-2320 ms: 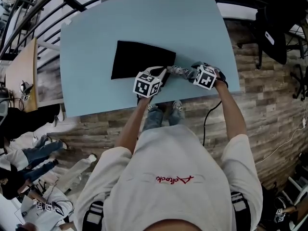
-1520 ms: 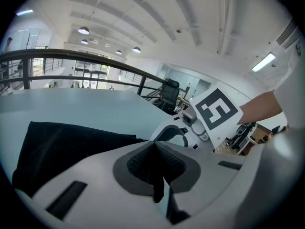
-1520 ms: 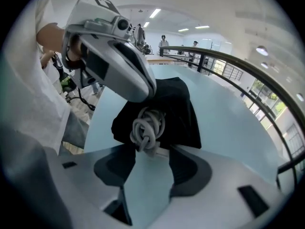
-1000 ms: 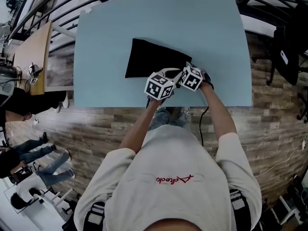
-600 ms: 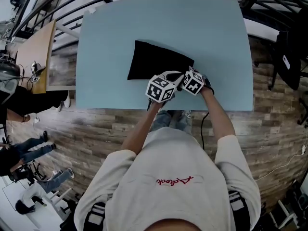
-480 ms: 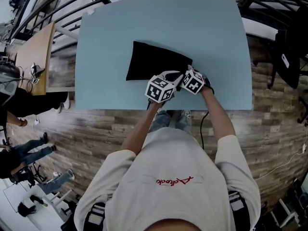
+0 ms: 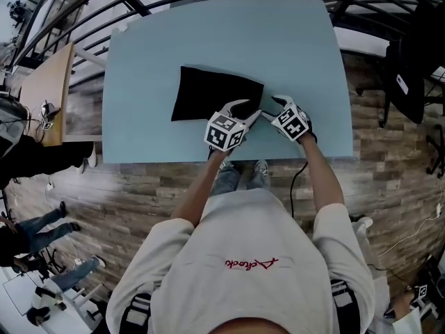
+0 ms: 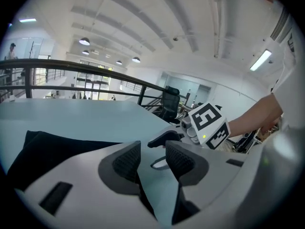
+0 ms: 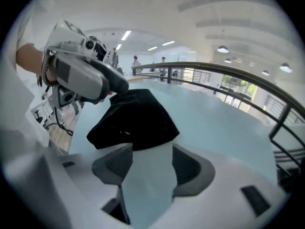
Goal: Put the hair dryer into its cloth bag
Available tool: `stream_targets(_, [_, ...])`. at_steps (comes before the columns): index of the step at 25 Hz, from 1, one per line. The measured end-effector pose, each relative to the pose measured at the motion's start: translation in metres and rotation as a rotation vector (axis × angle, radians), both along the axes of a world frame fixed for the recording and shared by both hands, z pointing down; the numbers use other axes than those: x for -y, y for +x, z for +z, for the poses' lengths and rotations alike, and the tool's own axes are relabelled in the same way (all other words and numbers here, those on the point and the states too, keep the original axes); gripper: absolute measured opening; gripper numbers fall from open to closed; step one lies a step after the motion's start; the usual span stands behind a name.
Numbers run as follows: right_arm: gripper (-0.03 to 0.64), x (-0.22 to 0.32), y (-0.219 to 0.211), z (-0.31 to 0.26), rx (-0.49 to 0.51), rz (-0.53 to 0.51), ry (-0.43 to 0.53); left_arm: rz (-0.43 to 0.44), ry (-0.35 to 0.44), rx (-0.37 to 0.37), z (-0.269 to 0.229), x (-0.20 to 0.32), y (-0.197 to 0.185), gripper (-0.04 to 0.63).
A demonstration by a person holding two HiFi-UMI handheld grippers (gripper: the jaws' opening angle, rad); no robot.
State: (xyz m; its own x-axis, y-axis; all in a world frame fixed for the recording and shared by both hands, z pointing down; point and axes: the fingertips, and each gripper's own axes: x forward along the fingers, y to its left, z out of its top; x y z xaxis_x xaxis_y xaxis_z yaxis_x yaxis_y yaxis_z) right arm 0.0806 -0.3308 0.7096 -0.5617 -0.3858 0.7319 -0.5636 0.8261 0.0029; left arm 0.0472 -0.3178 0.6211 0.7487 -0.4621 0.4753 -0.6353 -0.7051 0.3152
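Cloth bag (image 7: 215, 96) lies just beyond left claw (image 7: 245, 110) and right claw (image 7: 272, 108), both just opened wider, nothing between their jaws.

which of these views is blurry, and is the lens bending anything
Head view: sharp, but the wide lens bows the edges of the table, and the black cloth bag is a flat dark patch. Left gripper view: strong fisheye, dark corners, ceiling lamps glaring. Right gripper view: the softest, the bag's edges smeared.
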Motion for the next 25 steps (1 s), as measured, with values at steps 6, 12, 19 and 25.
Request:
stream_targets(6, [0.128,0.006,0.029,-0.035,0.069,0.098,0.113,-0.063,0.053,0.038,-0.008,0.001,-0.006,0.146])
stream_targets(12, [0.017,0.014,0.048,-0.075,0.173,0.22,0.204,-0.126,0.131,0.062,-0.024,0.001,-0.024,0.02])
stream_targets(19, [0.017,0.009,0.062,-0.122,0.412,0.354,0.215,-0.195,0.174,0.025,-0.044,-0.002,-0.038,0.008])
stream_targets(25, [0.015,-0.01,0.087,-0.148,0.461,0.426,0.274,-0.244,0.221,-0.011,-0.066,-0.008,-0.064,0.008])
